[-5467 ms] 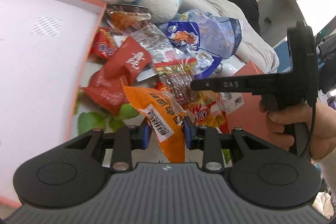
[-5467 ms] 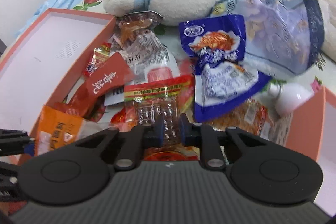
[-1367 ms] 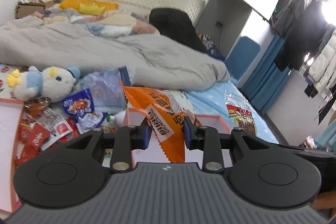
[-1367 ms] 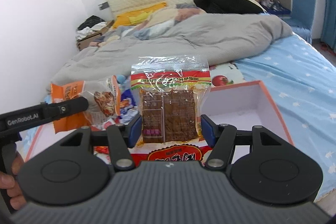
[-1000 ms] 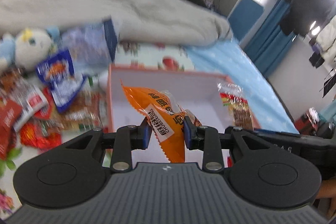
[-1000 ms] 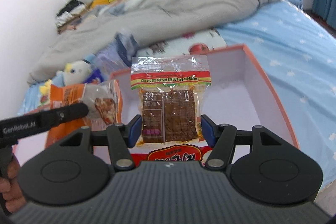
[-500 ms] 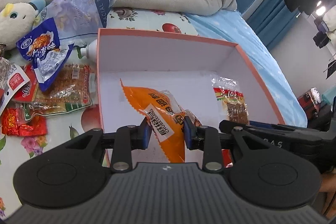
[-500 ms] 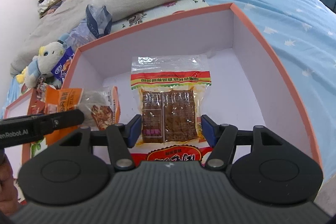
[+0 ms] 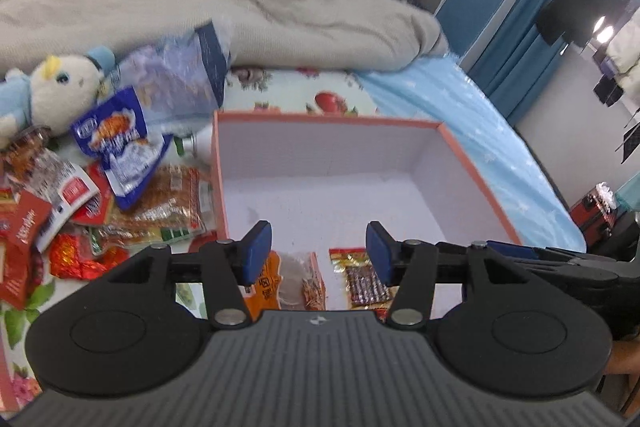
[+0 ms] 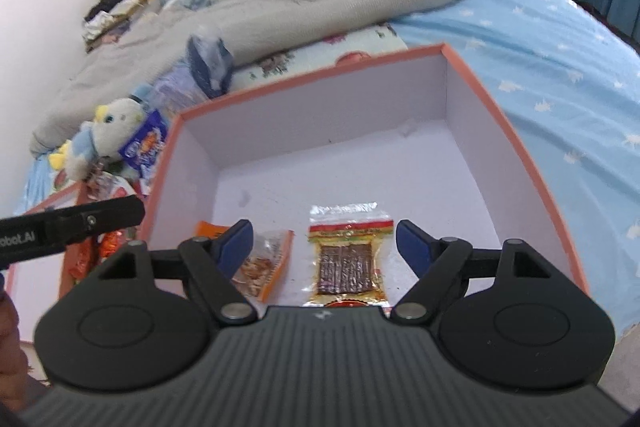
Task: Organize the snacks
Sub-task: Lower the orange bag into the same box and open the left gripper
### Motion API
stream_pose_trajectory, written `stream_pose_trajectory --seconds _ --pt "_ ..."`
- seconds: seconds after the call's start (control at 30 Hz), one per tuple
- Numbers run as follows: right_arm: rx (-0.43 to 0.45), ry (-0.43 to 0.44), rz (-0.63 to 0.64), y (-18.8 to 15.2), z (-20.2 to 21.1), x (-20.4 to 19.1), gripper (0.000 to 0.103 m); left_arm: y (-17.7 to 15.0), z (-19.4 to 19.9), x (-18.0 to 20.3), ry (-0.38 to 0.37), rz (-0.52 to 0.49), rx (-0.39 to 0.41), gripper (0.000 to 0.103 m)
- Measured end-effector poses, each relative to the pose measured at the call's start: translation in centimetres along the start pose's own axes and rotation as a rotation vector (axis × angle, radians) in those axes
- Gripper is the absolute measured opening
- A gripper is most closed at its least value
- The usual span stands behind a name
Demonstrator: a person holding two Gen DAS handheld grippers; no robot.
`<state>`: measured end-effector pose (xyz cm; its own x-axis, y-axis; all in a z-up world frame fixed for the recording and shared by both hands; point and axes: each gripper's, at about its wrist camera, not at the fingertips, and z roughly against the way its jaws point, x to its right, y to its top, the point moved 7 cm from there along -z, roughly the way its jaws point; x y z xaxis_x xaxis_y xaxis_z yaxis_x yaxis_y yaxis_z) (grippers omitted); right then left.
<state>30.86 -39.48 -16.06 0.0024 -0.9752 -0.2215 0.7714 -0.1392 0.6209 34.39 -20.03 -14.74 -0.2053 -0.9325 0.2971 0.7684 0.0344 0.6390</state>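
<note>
Bed: a grey duvet point(image 9: 224, 7) is bunched at twelve o'clock over a blue star-print sheet point(image 10: 560, 39), which serves as the sorting surface.
Box: an orange-rimmed cardboard box point(image 9: 328, 119) with a white interior sits open at centre, evidently the collecting bin for the snacks.
Unsorted pile: loose packets point(image 9: 80, 203) lie at nine o'clock outside the box, beside a plush duck point(image 9: 60, 87); they are likely next.
Left gripper point(image 9: 316, 247): jaws spread and empty, having just been opening; nothing is between the pads.
Right gripper point(image 10: 324, 247): jaws wide apart and empty, also just opened.
Orange snack packet point(image 10: 264, 263): flat on the box floor at seven o'clock, released so it rests inside.
Clear packet of dark dried tofu point(image 10: 348, 259): flat on the floor just beside it, at six o'clock.
Change: half a second ago each packet was pinched in its gripper above the box; both now lie inside.
</note>
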Motion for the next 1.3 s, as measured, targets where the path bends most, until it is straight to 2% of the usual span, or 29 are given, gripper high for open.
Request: stream_pose_trajectory --seconds 0.43,0.77,1.0,1.3 --pt "0.173 0.025 0.037 -0.1 8.6 -4.5 0.08 0.3 10.4 0.0 0.001 -0.05 0.158 0.058" --pt "0.274 0.042 0.033 -1.5 13.8 -7.3 0.08 -1.2 16.6 0.3 -0.047 -0.078 0.234 0.058" --pt "0.292 0.054 0.051 -3.5 15.0 -9.5 0.081 -3.1 19.7 -0.8 -0.042 -0.083 0.252 0.058" --pt "0.278 0.109 0.078 -5.9 14.9 -12.4 0.081 -5.9 22.2 -4.0 0.0 -0.035 0.254 0.058"
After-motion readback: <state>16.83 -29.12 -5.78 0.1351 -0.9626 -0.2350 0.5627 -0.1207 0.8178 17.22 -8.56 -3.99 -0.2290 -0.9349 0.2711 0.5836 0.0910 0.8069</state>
